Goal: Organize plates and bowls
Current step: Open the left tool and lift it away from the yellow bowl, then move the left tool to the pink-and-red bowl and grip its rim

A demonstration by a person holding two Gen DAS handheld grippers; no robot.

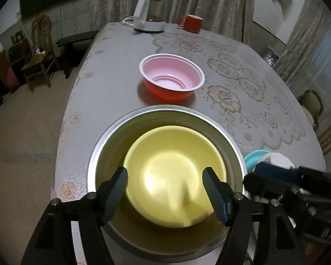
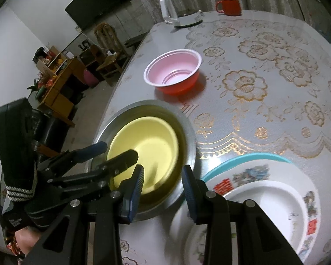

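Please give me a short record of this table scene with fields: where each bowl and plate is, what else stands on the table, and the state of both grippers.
yellow bowl: nested inside the metal bowl, tilted
red bowl: alone, beyond the metal bowl
patterned plate: on top of the teal plate, right of the metal bowl
far edge: white kettle, red mug
left hand-held gripper: open above the yellow bowl, holding nothing
right hand-held gripper: open, empty, between metal bowl and plates

The counter (image 1: 112,92) bears a steel bowl (image 1: 103,154) near, a red bowl (image 1: 165,92) beyond, plates (image 2: 275,198) right, kettle (image 1: 149,14) and mug (image 1: 193,23) far.
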